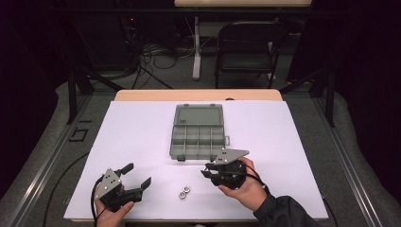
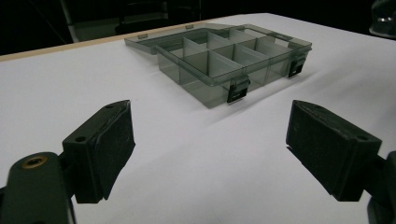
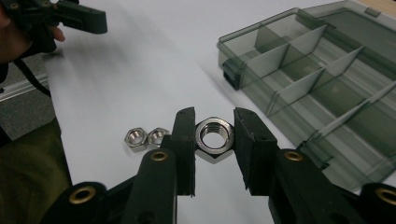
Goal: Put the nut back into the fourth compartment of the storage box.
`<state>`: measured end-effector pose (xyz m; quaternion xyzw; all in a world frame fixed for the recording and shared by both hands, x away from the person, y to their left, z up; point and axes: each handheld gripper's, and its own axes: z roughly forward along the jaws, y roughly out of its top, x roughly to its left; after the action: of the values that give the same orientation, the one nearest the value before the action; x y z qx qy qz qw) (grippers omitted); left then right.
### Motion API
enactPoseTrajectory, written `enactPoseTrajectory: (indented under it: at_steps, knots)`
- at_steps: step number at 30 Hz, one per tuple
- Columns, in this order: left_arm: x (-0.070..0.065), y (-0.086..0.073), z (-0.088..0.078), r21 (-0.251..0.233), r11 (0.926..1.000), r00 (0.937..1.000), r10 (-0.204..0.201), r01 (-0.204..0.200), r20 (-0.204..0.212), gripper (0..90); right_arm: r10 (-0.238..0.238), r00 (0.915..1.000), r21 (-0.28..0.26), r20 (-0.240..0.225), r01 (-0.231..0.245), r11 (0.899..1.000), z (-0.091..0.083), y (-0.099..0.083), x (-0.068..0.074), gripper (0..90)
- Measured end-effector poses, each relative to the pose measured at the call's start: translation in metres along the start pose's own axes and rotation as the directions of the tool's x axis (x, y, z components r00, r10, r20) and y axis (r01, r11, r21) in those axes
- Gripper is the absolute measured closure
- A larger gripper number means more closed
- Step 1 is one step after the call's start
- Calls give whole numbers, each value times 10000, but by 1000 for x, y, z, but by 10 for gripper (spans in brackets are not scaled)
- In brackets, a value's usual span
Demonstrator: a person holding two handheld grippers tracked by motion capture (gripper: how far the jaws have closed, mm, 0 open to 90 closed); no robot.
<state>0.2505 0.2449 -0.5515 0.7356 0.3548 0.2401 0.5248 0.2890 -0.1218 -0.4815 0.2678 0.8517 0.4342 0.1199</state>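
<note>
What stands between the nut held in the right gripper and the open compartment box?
Nothing visible does. The right gripper holds the nut above bare white table, and the compartment box lies open with its lid folded back.

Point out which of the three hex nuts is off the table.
The nut clamped between the right tool's pads; the two other nuts lie touching on the white table.

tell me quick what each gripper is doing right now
Left gripper: open, holding nothing.
Right gripper: shut on a shiny silver hexagonal metal nut.
</note>
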Motion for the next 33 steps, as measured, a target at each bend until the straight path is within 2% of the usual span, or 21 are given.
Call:
enactPoseTrajectory:
  at_steps: [4, 12, 16, 24, 33]
  knots:
    - [-1, 0, 0, -129, 9999, 10000, -27, 26, -79, 152, 148, 9999, -70, 88, -148, 9999, -5, 7, -9, 705]
    - [0, 0, 0, 11, 10000, 10000, -8, 8, 37, 151, 321, 9987, -85, 398, -318, 9995, -10, 22, -29, 705]
    - [-1, 0, 1, -106, 9999, 10000, -15, 15, -10, 151, 338, 9977, -12, 595, -338, 9994, -9, 28, -36, 705]
    - [0, 0, 0, -3, 10000, 10000, 0, 0, 30, 151, 640, 9944, 49, 841, -647, 9979, -7, 40, -53, 705]
    - [-1, 0, 1, -76, 10000, 10000, 21, -21, 18, 152, 883, 9865, 32, 1377, -896, 9960, 1, 50, -73, 705]
